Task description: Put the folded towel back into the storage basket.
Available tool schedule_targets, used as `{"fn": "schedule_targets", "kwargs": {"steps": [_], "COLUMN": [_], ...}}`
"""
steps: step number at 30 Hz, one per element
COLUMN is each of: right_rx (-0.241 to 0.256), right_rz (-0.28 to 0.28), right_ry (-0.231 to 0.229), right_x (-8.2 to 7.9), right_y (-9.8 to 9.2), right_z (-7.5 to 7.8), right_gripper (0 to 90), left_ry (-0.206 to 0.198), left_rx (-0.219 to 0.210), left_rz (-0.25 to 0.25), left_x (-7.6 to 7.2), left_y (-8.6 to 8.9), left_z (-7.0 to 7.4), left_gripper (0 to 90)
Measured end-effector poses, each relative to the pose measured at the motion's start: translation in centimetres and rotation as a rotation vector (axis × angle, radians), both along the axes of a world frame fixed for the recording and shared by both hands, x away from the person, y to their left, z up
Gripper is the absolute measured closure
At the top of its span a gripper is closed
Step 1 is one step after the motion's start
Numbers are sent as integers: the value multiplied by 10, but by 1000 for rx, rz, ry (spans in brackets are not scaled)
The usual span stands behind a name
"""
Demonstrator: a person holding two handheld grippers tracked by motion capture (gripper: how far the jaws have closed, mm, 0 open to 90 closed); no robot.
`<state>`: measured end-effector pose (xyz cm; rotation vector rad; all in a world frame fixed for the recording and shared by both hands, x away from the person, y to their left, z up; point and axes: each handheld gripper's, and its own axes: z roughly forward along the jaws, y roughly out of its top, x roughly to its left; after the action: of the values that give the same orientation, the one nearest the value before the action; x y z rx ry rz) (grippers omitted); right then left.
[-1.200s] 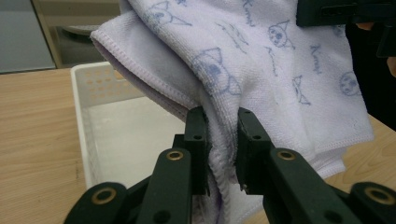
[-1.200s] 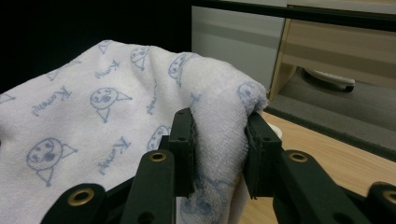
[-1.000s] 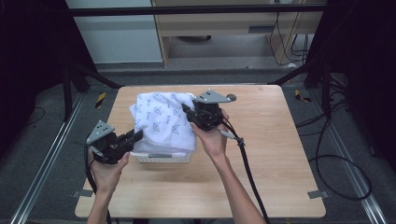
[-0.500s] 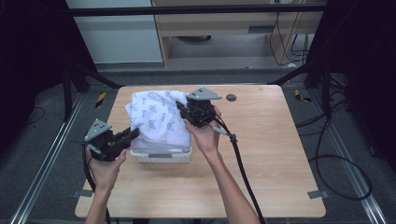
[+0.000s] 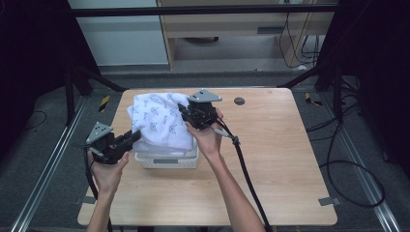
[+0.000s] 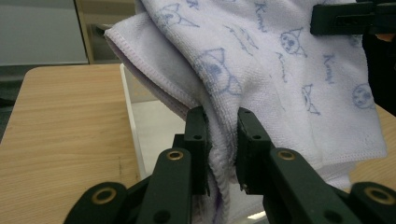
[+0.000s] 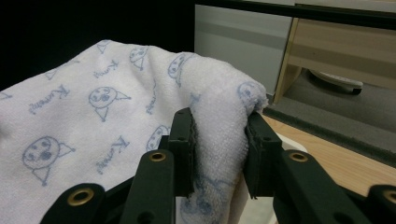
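Both tools pinch the towel (image 5: 159, 121): left tool (image 6: 219, 140), right tool (image 7: 218, 140). Over white basket (image 5: 169, 159); thin bites may slip, I judge.

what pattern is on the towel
White towel printed with pale blue cartoon cat faces and cursive words; clearest in the left gripper view.

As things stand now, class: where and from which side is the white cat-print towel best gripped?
By its folded edges, one at each end, approached from the sides. The white cat-print towel drapes over the white plastic basket, its thick hems sticking out; the left gripper and right gripper pinch there.
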<state>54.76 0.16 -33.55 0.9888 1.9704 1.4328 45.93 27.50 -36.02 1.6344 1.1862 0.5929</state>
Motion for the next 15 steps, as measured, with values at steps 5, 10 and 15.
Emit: {"fn": "schedule_targets", "kwargs": {"steps": [5, 10, 15], "right_rx": [-1, -17, -25], "right_rz": [-3, -11, -16], "right_ry": [15, 22, 35], "right_x": [6, 11, 16], "right_y": [3, 5, 5], "right_z": [-6, -13, -18], "right_gripper": [683, 683, 683], "left_ry": [13, 28, 45], "left_rx": [5, 10, 20], "left_rz": [5, 8, 6], "left_x": [6, 12, 19], "left_y": [1, 0, -2], "left_z": [-7, -14, -21], "left_gripper": [762, 762, 762]}}
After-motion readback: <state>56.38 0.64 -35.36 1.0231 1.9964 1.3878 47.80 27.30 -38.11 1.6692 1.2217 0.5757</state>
